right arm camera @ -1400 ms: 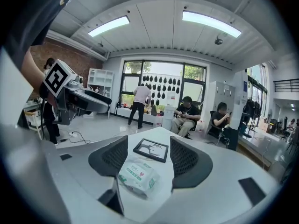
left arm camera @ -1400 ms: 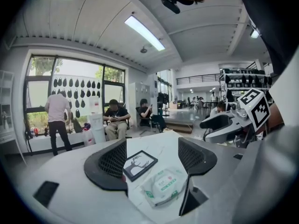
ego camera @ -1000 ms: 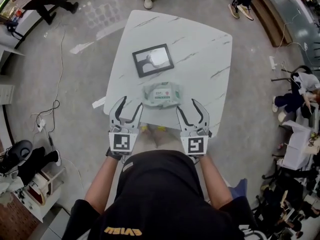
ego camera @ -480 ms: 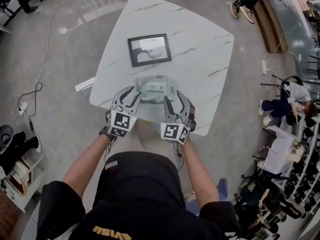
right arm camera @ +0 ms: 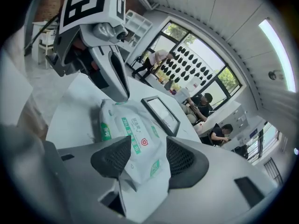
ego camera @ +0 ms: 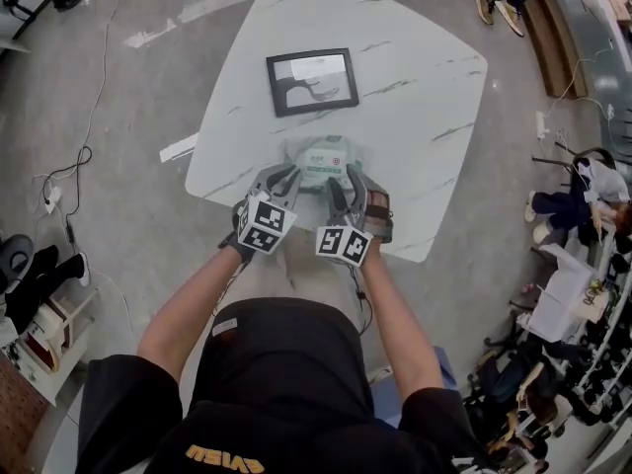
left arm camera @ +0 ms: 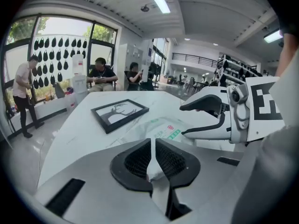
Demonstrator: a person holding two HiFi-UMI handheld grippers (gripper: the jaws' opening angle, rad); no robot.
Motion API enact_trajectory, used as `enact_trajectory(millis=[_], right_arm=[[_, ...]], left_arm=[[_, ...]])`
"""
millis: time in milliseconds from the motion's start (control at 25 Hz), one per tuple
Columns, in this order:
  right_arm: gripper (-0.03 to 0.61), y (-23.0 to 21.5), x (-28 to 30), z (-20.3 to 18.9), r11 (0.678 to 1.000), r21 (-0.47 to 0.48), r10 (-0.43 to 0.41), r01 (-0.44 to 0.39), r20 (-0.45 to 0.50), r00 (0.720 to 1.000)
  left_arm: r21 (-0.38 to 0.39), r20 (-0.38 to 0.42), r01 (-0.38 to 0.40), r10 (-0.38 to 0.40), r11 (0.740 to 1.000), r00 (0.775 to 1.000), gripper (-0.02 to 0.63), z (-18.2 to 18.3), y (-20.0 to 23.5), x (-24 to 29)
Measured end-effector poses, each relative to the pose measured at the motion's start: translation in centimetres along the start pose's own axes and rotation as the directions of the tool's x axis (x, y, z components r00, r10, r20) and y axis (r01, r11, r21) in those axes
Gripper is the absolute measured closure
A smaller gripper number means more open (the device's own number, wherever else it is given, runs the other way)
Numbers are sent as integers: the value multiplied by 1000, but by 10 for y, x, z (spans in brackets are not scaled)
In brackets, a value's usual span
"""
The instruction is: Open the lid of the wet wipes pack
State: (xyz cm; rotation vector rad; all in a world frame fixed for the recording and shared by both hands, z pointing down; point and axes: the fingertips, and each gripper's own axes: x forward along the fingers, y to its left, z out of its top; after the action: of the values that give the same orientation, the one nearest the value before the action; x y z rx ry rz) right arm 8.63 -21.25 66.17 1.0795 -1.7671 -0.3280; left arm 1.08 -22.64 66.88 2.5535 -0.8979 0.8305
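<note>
**White, green, grey and black**

The wet wipes pack (ego camera: 321, 162) is white with green bands and a small red mark. The table (ego camera: 415, 117) is white, veined thinly in grey. At twelve o'clock from the pack, the picture frame (ego camera: 312, 80) is black. The left gripper (ego camera: 281, 178) and right gripper (ego camera: 348, 181) are light grey, with black meshed pads (left arm camera: 133, 160) and black-and-white square markers (ego camera: 265, 227).

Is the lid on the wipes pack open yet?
Shut: the top of the wet wipes pack lies flat, no flap raised.

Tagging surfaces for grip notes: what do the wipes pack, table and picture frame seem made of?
Wet wipes pack: soft plastic film, slightly glossy; it crinkles.
Table: white marble-look top, smooth, grey veins; stone or laminate unclear.
Picture frame: black matte frame, reflective glazing.
</note>
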Motion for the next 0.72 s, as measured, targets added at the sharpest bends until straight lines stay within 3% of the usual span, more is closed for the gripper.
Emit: enact_trajectory(millis=[360,720], right_arm=[[342,23,9,7,989,-145,34,-36,-15,999],[394,36,11,7,973,-224,55,-56,-10,998]], left_arm=[[-32,-83,33,-35,999,996,583,-20,0,18],[-61,-101,49,-55,997,993,588,-28,2,23]])
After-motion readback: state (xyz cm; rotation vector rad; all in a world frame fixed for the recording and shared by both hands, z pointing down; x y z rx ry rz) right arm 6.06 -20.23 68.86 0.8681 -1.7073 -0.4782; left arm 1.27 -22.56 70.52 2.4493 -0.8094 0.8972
